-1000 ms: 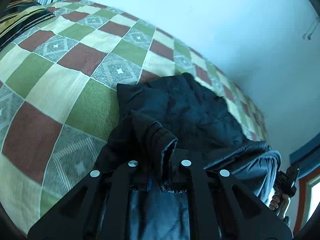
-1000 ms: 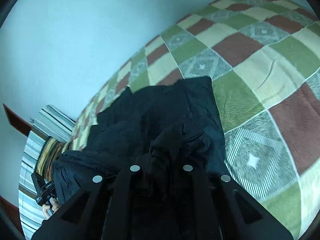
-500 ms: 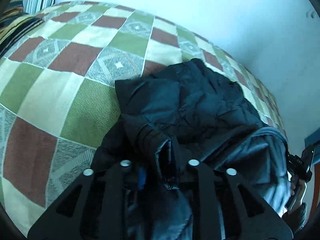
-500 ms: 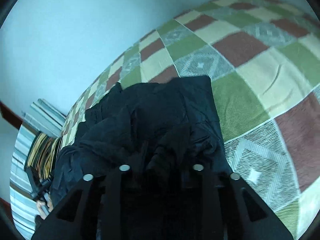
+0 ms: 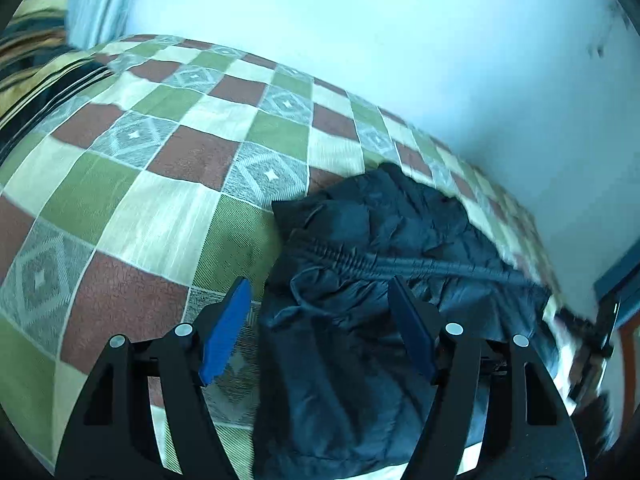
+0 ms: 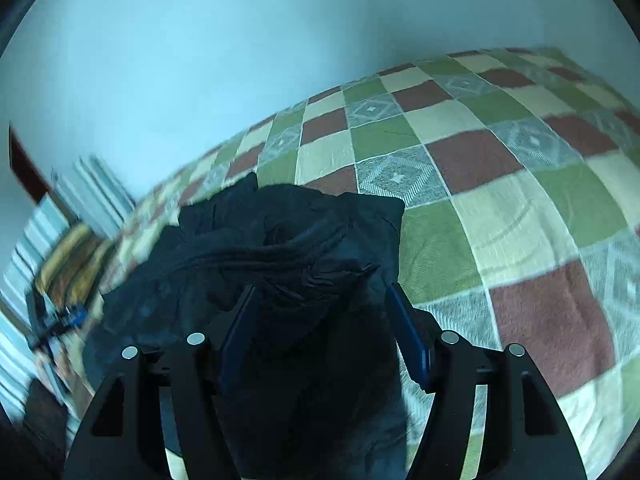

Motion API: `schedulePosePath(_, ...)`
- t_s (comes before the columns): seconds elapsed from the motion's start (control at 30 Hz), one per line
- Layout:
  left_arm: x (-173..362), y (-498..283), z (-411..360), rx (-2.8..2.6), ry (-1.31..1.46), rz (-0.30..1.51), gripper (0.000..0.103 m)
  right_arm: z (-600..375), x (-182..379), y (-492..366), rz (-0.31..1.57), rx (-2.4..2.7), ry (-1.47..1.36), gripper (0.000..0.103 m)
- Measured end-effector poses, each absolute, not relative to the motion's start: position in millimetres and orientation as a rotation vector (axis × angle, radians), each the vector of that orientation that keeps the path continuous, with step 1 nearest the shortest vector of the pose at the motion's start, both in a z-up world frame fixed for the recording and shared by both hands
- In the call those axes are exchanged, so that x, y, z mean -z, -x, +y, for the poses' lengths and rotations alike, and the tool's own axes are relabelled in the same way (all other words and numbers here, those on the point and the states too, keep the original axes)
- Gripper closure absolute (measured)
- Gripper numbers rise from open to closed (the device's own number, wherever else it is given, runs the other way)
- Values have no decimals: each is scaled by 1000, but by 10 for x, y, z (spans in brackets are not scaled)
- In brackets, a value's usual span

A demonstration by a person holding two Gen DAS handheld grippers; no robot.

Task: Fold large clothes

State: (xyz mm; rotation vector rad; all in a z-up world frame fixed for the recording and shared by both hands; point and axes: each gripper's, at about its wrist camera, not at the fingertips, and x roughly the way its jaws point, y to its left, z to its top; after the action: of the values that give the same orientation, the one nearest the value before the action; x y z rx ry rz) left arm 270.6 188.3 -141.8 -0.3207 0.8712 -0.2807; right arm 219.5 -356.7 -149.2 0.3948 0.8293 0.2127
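Both views carry a cool bluish cast under soft, even light, with only faint shadow where the dark jacket (image 5: 384,264) meets the checked bedspread (image 5: 160,184). Fisheye distortion bows the bed and blackens the corners. Motion blur smears the outer edges, so the striped bedding (image 6: 44,248) at the right-wrist view's left is perhaps pillows.
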Motion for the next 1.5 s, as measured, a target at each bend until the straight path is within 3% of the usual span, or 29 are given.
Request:
schedulePosePath(0.2,1589,-2981,1763,333,144,935,32,-3448,1535,-2515,861,-265,-259,32)
schedulePosePath(0.47,1847,-3320,1761,421,169,1061,32,-3372,1688,-2752,916,-313,-232,32)
schedulePosePath(0.5,1882,-3345,1756,432,166,1081,32,-3353,1707,-2763,918,-308,-219,34)
schedulePosePath(0.53,1916,-3365,1736,434,151,1101,34,-3335,1720,-2764,916,-295,-206,45)
schedulePosePath(0.57,1957,-3380,1705,440,129,1122,39,-3328,1735,-2770,922,-282,-196,51)
schedulePosePath(0.6,1977,-3379,1668,458,118,1135,55,-3316,1756,-2777,929,-271,-187,60)
schedulePosePath(0.67,1965,-3357,1612,439,74,1121,62,-3287,1780,-2759,928,-259,-168,69)
schedulePosePath(0.73,1898,-3298,1559,416,28,1084,83,-3241,1757,-2708,914,-232,-132,78)
schedulePosePath(0.83,1777,-3205,1509,381,-20,1042,93,-3197,1650,-2611,875,-212,-104,87)
schedulePosePath(1.2,995,-3259,1286,258,-125,820,95,-3198,1036,-2658,706,-156,-79,90)
schedulePosePath(1.5,994,-4103,1009,106,-137,816,95,-3119,1049,-3604,729,-59,-85,90)
